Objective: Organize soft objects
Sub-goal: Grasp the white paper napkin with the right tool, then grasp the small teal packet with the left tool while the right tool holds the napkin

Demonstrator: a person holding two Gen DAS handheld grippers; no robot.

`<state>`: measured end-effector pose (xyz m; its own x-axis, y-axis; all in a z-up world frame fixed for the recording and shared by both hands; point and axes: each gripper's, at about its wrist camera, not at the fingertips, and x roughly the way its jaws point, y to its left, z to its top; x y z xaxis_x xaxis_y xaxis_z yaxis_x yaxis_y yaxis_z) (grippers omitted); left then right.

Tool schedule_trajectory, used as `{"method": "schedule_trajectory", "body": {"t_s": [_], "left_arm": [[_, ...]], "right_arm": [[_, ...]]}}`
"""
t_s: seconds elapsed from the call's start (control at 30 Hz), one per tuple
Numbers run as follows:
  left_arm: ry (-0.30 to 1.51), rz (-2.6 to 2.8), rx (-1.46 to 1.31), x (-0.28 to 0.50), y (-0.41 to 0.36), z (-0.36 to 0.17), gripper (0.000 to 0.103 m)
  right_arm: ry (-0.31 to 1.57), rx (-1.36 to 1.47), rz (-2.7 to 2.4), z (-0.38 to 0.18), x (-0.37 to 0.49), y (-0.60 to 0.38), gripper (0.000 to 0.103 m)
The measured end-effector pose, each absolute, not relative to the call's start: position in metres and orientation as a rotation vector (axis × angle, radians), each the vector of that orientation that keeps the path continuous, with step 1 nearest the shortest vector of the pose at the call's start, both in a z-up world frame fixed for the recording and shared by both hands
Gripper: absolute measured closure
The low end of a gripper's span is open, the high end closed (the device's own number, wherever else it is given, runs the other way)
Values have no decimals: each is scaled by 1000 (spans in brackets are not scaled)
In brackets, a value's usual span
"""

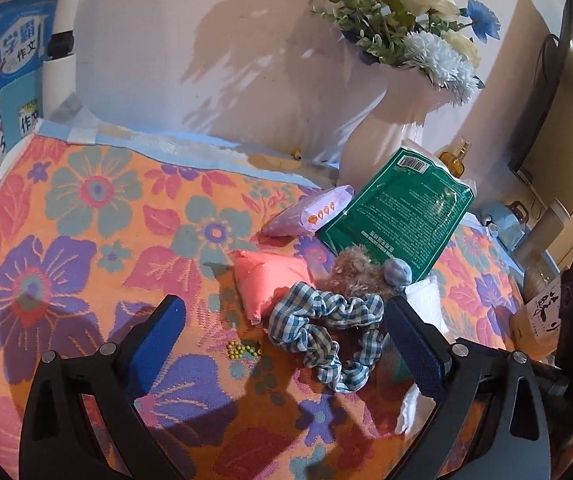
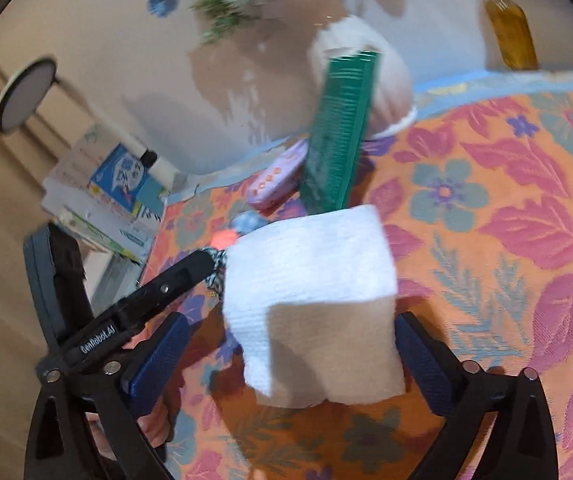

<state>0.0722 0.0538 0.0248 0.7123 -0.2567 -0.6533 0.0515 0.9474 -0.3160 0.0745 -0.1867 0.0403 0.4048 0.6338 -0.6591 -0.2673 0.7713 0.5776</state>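
Checked scrunchie (image 1: 322,334) crumpled beside pink pouch (image 1: 268,280); white tissue (image 2: 310,304) flat.

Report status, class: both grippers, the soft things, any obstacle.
Left gripper open over checked scrunchie. Right gripper open, white tissue pack between jaws, not pinched. Green packet leans behind the pile.

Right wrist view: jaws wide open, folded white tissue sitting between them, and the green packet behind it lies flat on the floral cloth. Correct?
Not quite. The green packet is not flat: the right wrist view shows it standing on edge, tilted up behind the white tissue. The rest holds: the right gripper is wide open with the tissue between its fingers, over the floral cloth.
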Motion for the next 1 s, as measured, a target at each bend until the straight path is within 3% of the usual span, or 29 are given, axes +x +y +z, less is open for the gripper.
{"method": "schedule_trajectory", "body": {"t_s": [0.27, 0.3, 0.37, 0.4, 0.43, 0.5, 0.8, 1.0], "left_arm": [[763, -172, -351, 74, 65, 23, 4], [767, -176, -359, 75, 67, 23, 4], [767, -177, -362, 75, 67, 23, 4], [766, -181, -361, 74, 67, 23, 4], [764, -183, -359, 74, 66, 24, 4], [761, -189, -354, 74, 65, 24, 4], [783, -199, -297, 76, 53, 23, 4], [645, -259, -190, 46, 32, 49, 4]], "right_arm": [[988, 37, 460, 41, 59, -131, 0], [984, 11, 451, 40, 58, -129, 6], [948, -5, 447, 43, 54, -129, 37], [937, -1, 443, 43, 51, -132, 61], [933, 15, 430, 43, 50, -138, 75], [901, 93, 419, 46, 46, -156, 85], [850, 328, 319, 46, 45, -219, 86], [862, 236, 320, 47, 45, -199, 86]]}}
